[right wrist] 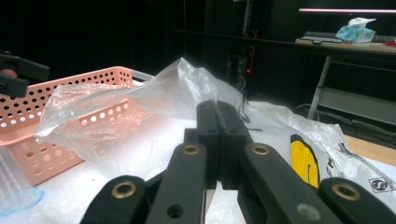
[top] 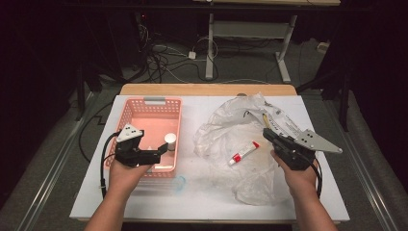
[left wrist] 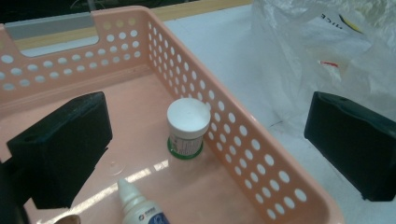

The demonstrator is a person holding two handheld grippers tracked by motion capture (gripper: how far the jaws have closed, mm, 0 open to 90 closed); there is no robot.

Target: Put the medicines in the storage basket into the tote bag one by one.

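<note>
A pink perforated basket point(top: 154, 102) point(left wrist: 187, 60) sits on the left of the white table top. Inside it stand a white-lidded jar point(top: 170, 140) point(left wrist: 187, 121) and a small white dropper bottle point(left wrist: 137, 207). My left gripper point(top: 161, 147) point(left wrist: 208, 140) hovers over the basket's near right corner, open, with nothing between its jaws. A crumpled clear plastic bag point(top: 226, 125) point(right wrist: 154, 102) point(left wrist: 303, 56) lies to the right, and a white tube with a red cap point(top: 243, 153) lies on it. My right gripper point(top: 267, 133) point(right wrist: 217, 109) is shut on the bag's film at its right side.
A clear round lid point(top: 179, 183) point(right wrist: 14, 196) lies in front of the basket. The bag carries a yellow and black print point(right wrist: 303, 158). Bare white table shows along the near edge point(top: 207, 202). Beyond the table are cables and a desk frame point(top: 250, 43).
</note>
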